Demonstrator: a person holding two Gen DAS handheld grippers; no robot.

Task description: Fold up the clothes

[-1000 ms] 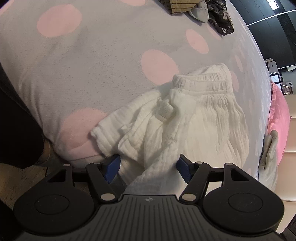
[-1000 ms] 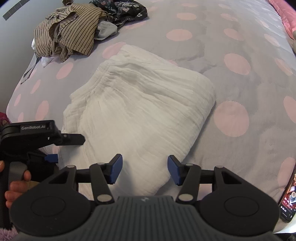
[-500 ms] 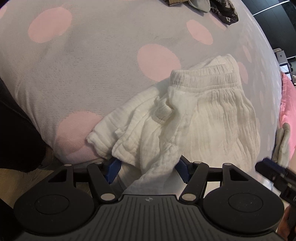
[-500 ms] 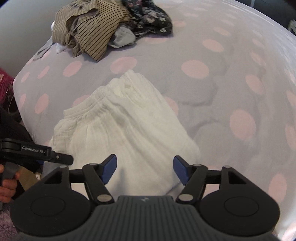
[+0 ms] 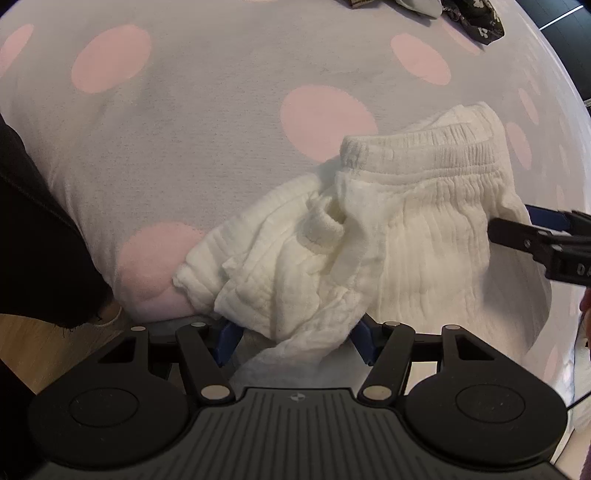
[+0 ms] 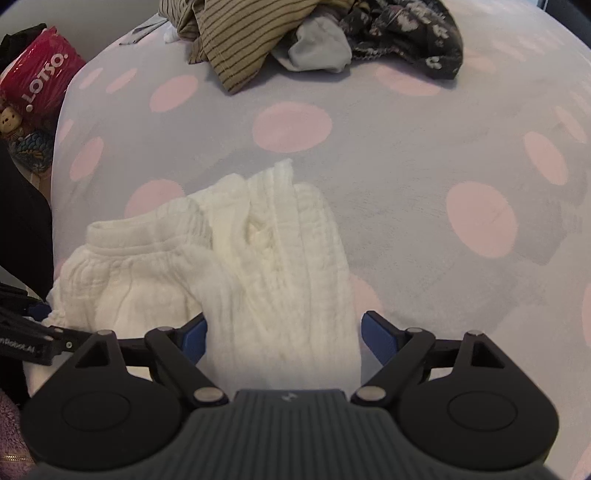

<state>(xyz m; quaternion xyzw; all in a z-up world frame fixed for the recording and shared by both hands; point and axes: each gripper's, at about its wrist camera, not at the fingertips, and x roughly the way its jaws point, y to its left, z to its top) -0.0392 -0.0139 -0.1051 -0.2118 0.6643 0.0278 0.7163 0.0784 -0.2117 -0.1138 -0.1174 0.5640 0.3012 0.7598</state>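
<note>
White crinkled-cotton garment with an elasticated waistband (image 5: 417,229) lying partly folded near the edge of a bed covered by a grey blanket with large pink dots (image 5: 192,122). Left wrist view: the left gripper (image 5: 295,341) is held low at the bed edge, its blue-padded fingers (image 5: 228,338) spread wide, with a bunched lower portion of the garment lying between them; neither pad is seen pressing the cloth. The right gripper (image 5: 524,229) enters from the right margin, its tip at the garment's right edge just below the waistband. Right wrist view: the right gripper (image 6: 282,336) is likewise wide open, a folded band of the garment (image 6: 280,273) passing between its fingers without being clamped; the left gripper (image 6: 37,328) is visible at the lower left. At the far side of the bed lies a heap of unfolded clothing: an olive striped shirt (image 6: 229,44), a pale grey item (image 6: 317,48) and a dark floral fabric (image 6: 410,33). A red package lettered "LOTSO" (image 6: 37,81) stands beside the bed.
</note>
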